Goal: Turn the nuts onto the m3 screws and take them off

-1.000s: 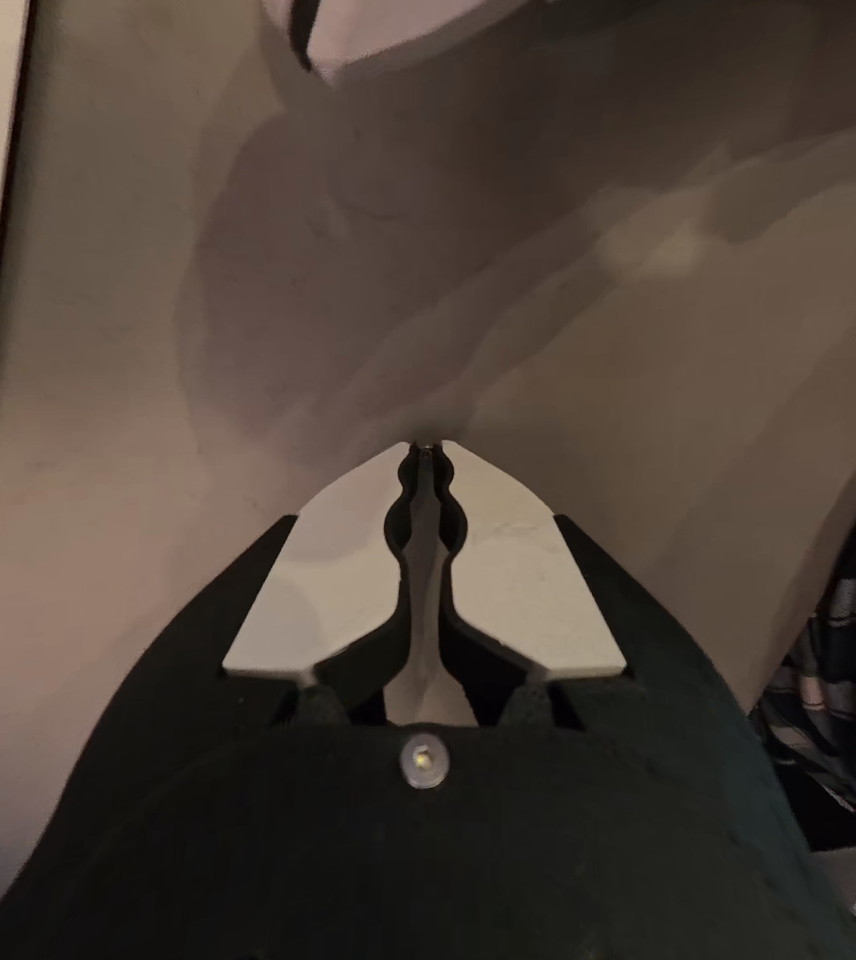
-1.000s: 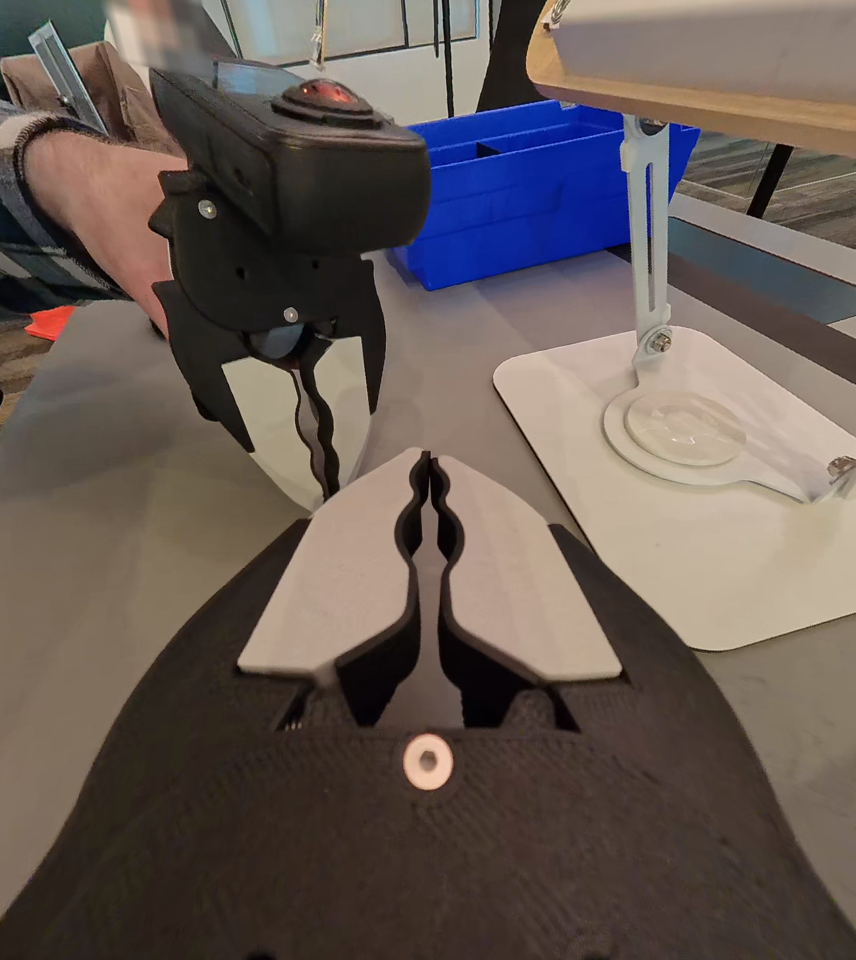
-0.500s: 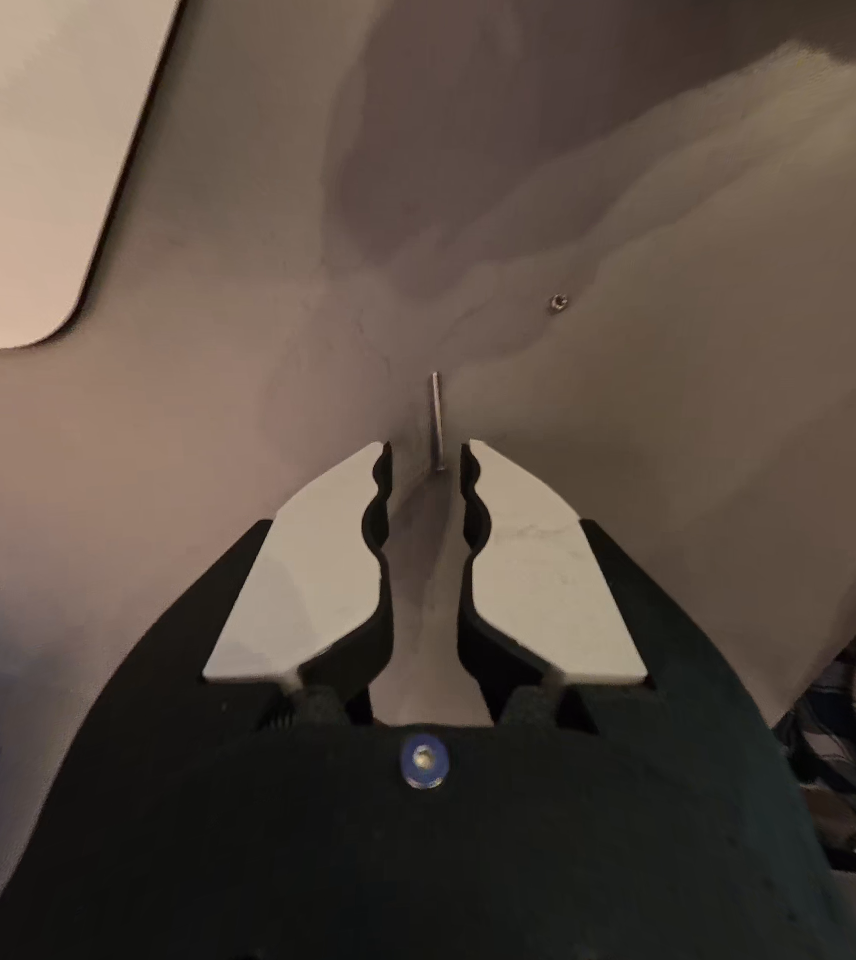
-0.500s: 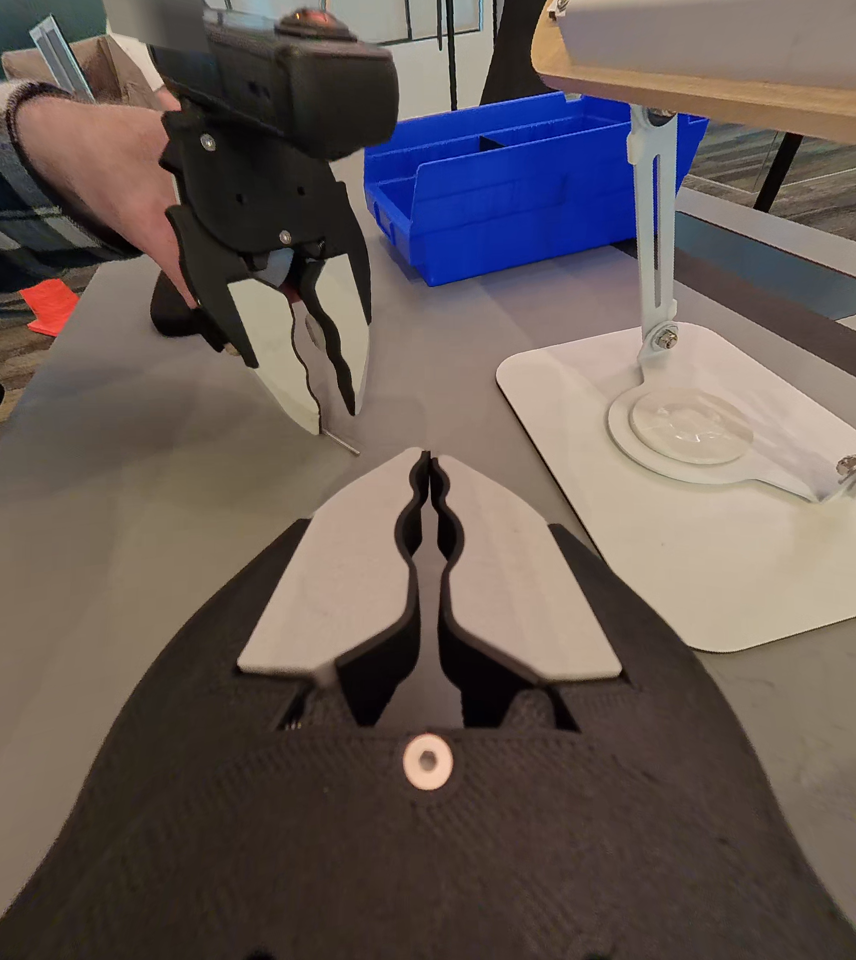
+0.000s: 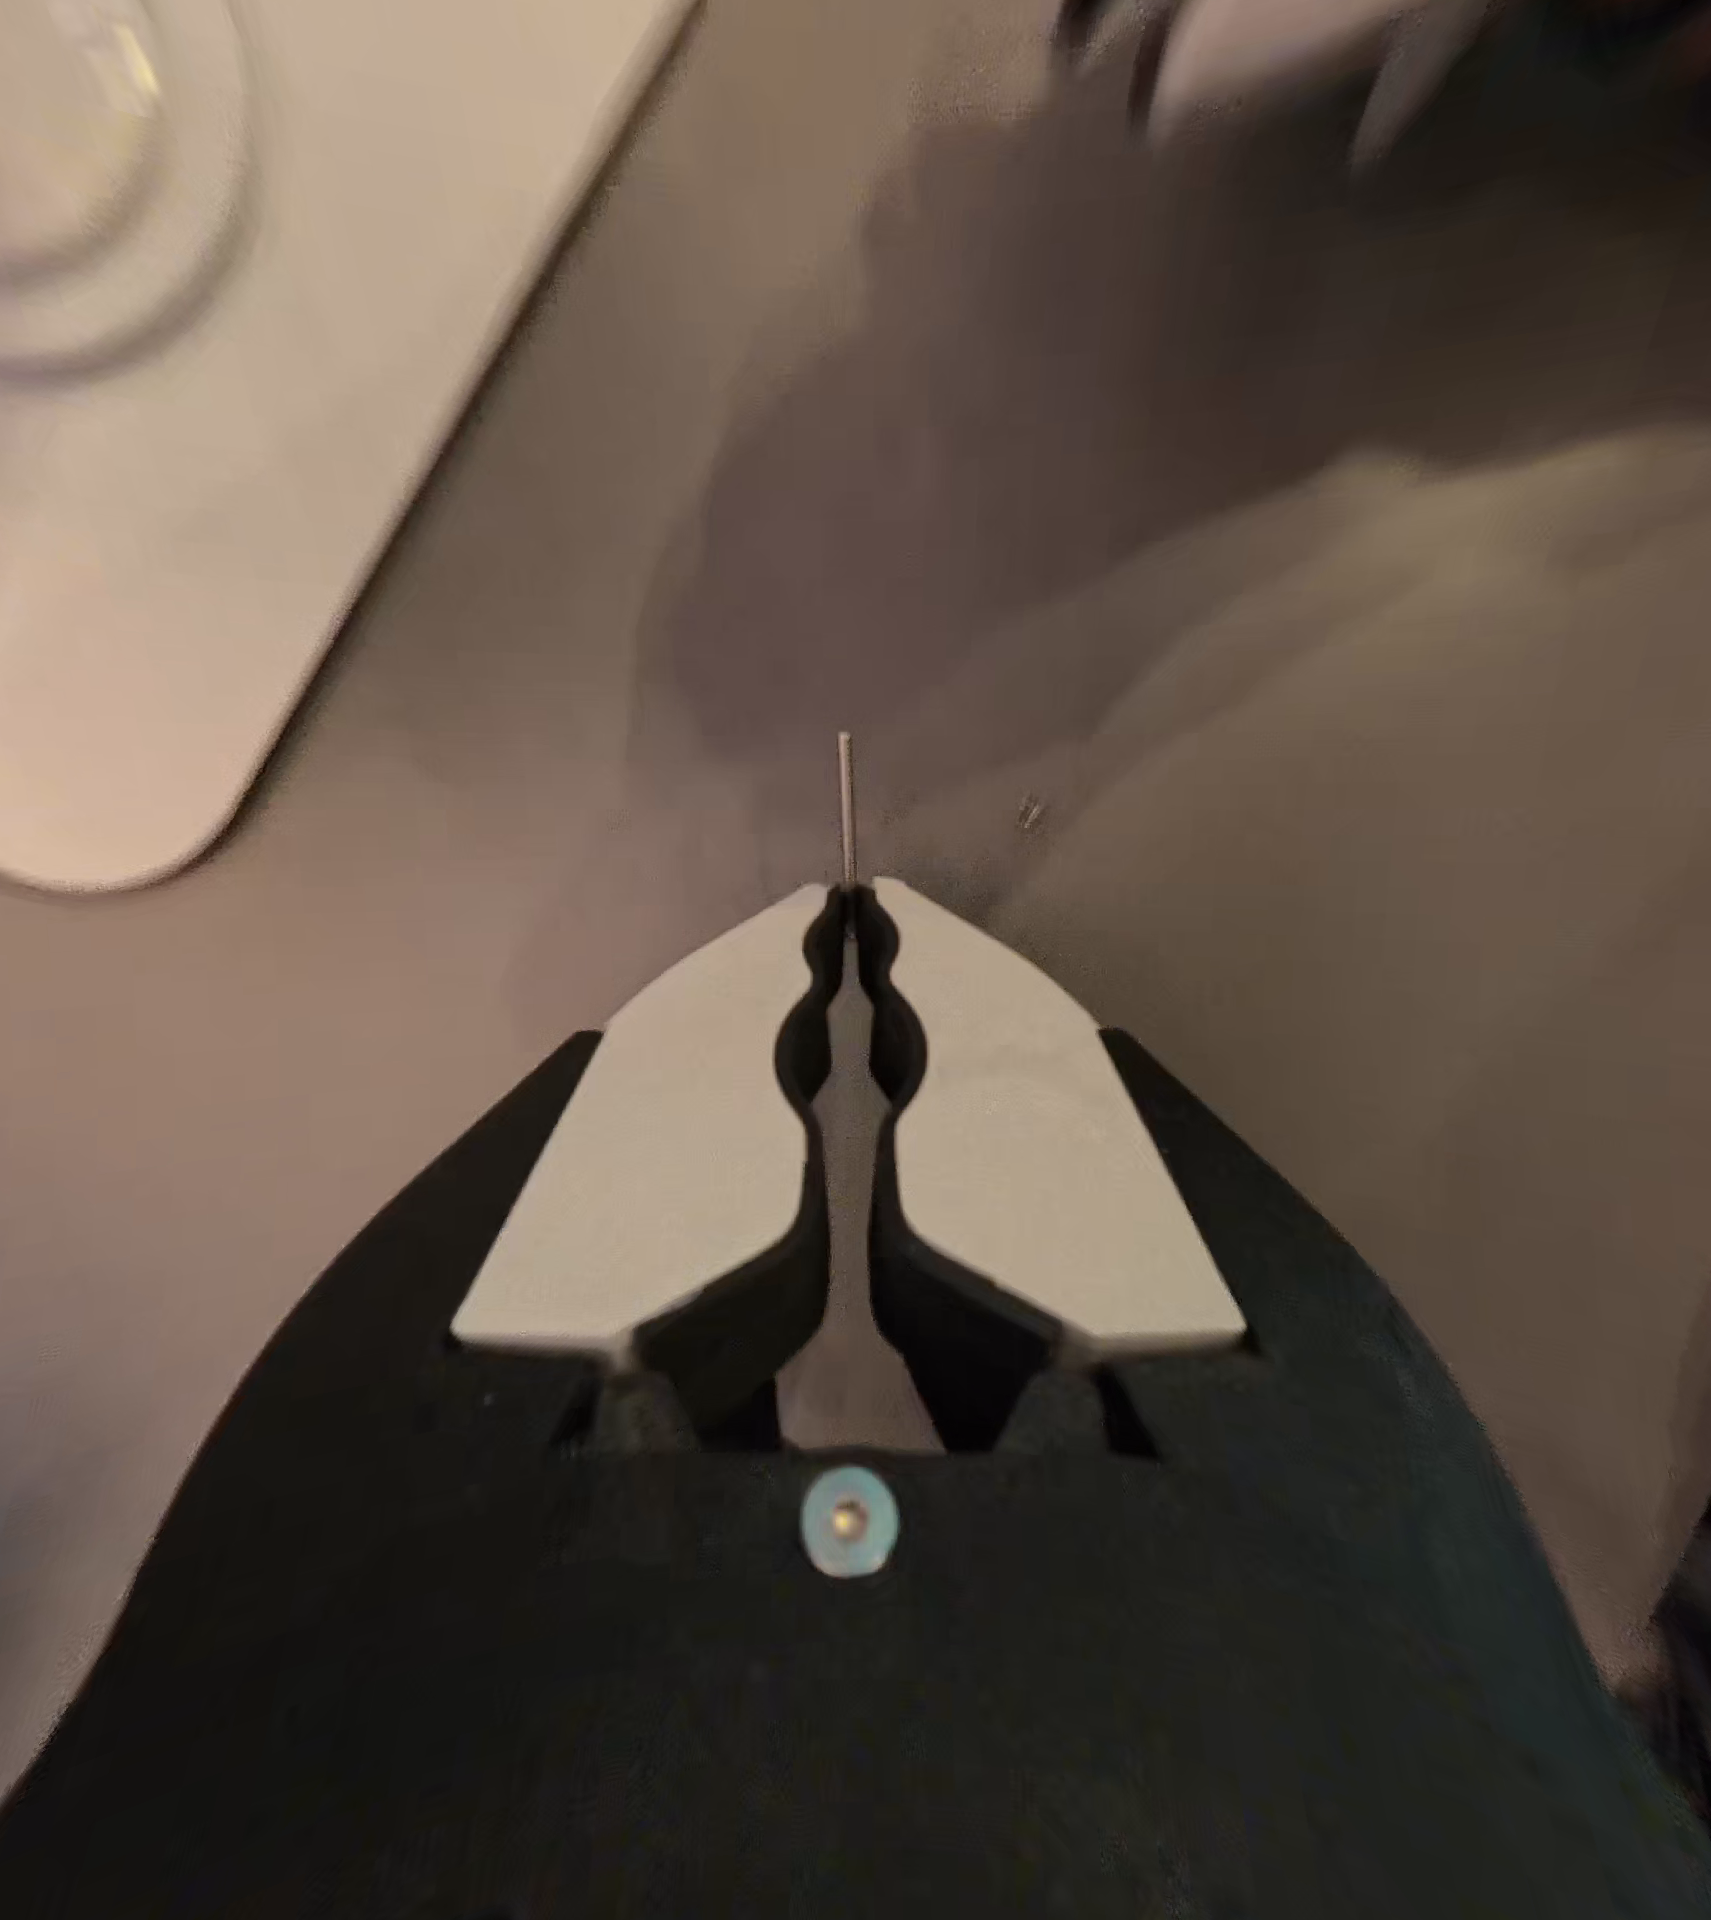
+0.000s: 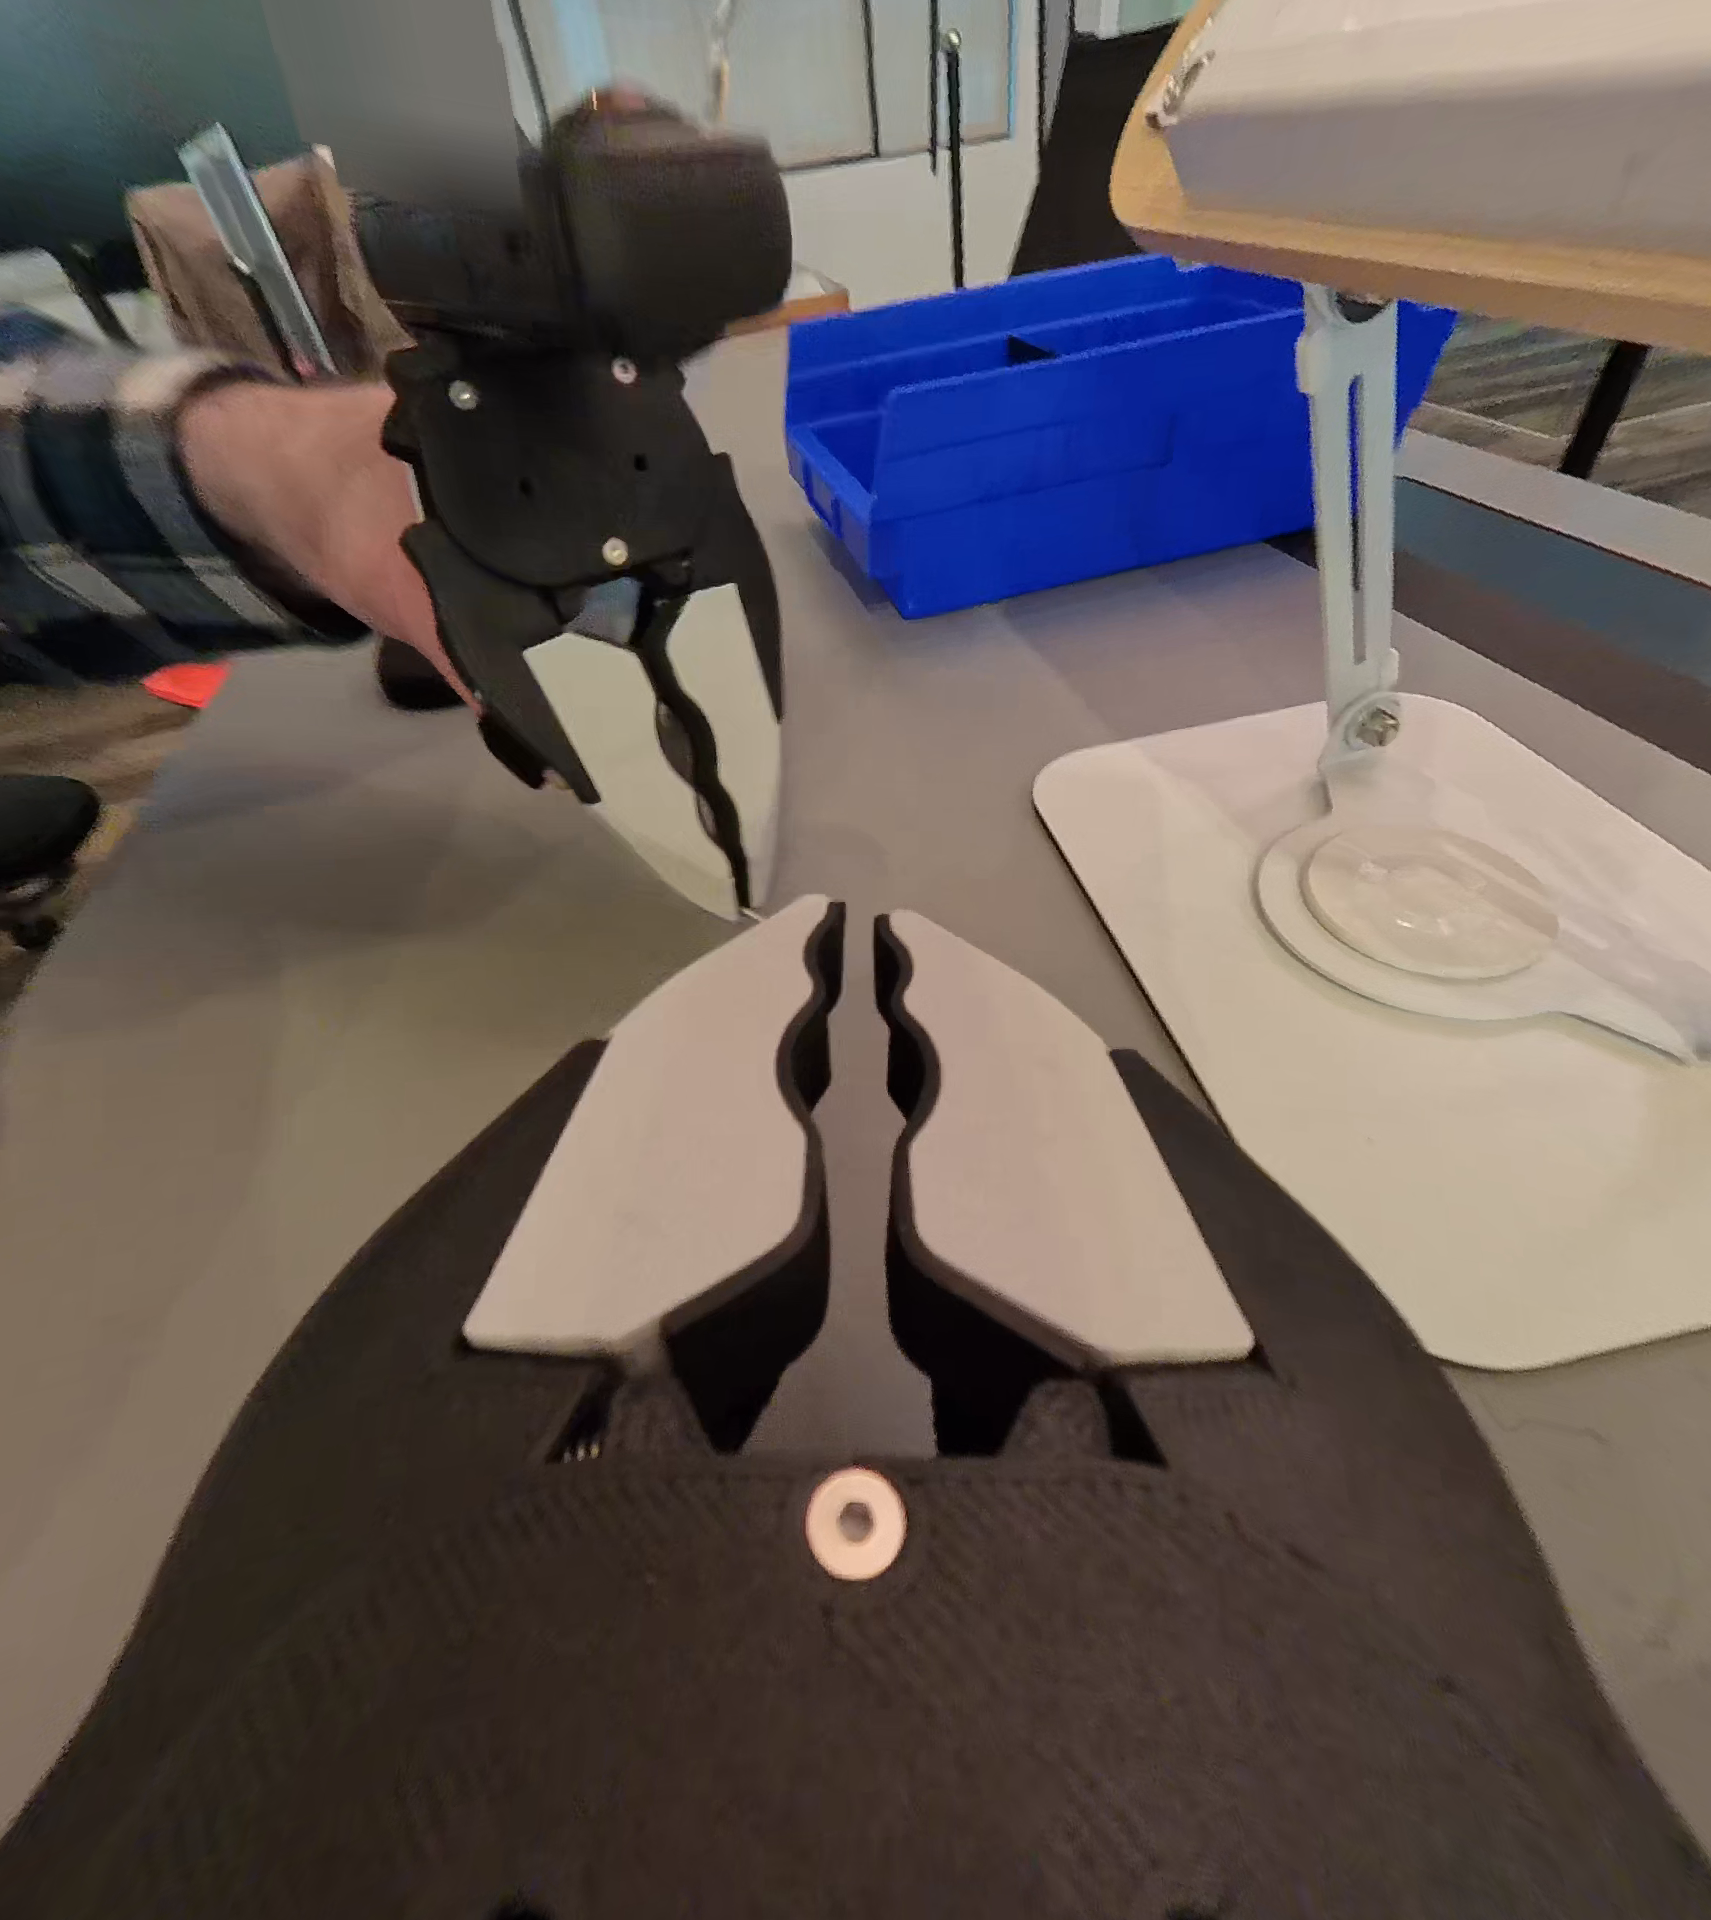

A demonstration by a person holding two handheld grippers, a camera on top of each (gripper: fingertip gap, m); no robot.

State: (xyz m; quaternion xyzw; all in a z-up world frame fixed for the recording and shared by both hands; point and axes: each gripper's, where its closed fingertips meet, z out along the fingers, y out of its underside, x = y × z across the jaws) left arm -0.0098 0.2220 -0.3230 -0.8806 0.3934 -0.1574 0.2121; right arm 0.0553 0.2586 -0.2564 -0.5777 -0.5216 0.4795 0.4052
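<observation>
- Two grippers: my left gripper (image 5: pixel 849 889) is pinched closed on a thin metal pin (image 5: pixel 845 805), sticking out past the fingertips (over grey table (image 5: pixel 415 987)).
- My right gripper (image 6: pixel 859 914) is slightly parted, bare, tips just beside the left's.
- White base plate (image 6: pixel 1453 1195) right of my right fingers.

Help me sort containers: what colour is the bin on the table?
Blue bin, clearest in the right wrist view.

Thin silver metal pin (image 5: pixel 845 805) — one end pinched between closed fingers, jutting straight forward above grey tabletop (image 5: pixel 415 1039)
</observation>
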